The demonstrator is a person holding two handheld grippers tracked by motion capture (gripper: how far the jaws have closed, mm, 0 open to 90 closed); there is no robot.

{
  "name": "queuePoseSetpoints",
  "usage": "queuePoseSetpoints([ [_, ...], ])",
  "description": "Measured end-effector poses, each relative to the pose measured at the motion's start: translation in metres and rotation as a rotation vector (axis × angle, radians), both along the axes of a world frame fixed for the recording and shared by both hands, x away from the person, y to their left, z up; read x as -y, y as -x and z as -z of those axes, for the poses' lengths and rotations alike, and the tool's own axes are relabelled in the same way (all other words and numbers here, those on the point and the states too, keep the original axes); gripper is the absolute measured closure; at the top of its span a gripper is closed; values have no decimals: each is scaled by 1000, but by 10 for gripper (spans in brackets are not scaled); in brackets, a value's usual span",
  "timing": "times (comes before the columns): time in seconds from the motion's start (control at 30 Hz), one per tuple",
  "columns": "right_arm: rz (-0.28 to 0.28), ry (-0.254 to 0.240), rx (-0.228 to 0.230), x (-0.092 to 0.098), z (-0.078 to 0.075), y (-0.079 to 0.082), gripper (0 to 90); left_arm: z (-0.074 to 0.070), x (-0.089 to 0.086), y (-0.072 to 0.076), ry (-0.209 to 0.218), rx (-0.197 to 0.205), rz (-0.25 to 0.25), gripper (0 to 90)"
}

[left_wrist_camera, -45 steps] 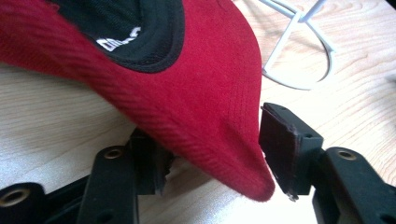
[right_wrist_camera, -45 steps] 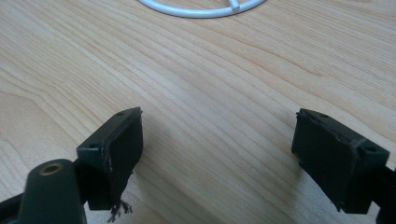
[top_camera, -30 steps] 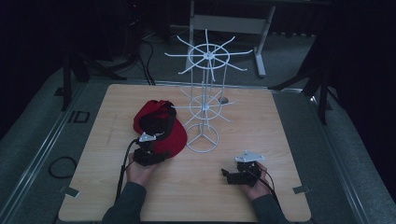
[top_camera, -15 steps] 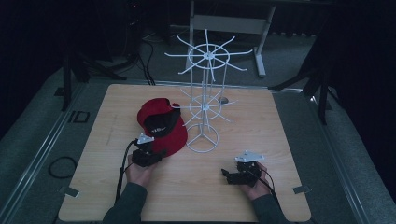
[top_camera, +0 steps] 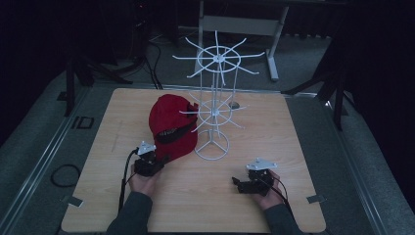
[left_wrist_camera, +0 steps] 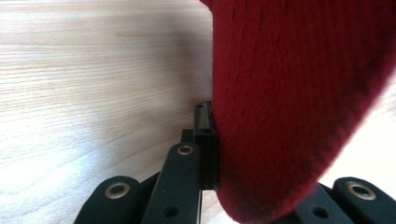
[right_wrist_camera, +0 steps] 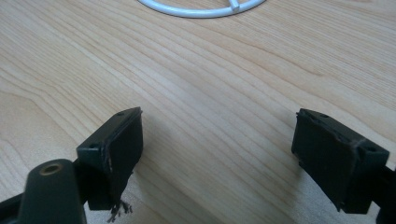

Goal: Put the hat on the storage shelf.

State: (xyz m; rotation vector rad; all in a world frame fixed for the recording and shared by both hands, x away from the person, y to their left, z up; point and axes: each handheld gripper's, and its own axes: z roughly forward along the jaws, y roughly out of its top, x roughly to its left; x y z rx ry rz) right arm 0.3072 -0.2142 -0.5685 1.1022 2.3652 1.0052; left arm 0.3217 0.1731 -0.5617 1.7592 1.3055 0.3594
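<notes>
Ahead of my left claw (top_camera: 157,157) and a little to its right stands a white wire display rack (top_camera: 214,110) with spoked tiers and a ring base; its lower spokes reach over the red knitted cap with a black band (top_camera: 171,126), so they stand in the way of the cap going straight up. My right claw (top_camera: 243,185) rests well apart from the rack's ring, low over the pale wooden tabletop (top_camera: 293,147), jaws spread wide with bare wood between them. My left hand (top_camera: 143,182) lies low on the table, forearm coming in from the near edge. That claw's jaws have just been closing and now pinch the near edge of the cap, whose fuzzy fabric bulges over one pad (left_wrist_camera: 205,135).
</notes>
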Motion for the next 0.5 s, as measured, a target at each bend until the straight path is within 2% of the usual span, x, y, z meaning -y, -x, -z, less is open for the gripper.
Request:
queuePoseSetpoints([
  [0.07,0,0,0,0,0,0,164,0,-1,1,21,4,-5,862],
  [0.33,1,0,0,0,0,0,164,-2,-2,2,26,29,-24,864],
  [0.5,0,0,0,0,0,0,164,-8,-6,4,30,67,-45,864],
])
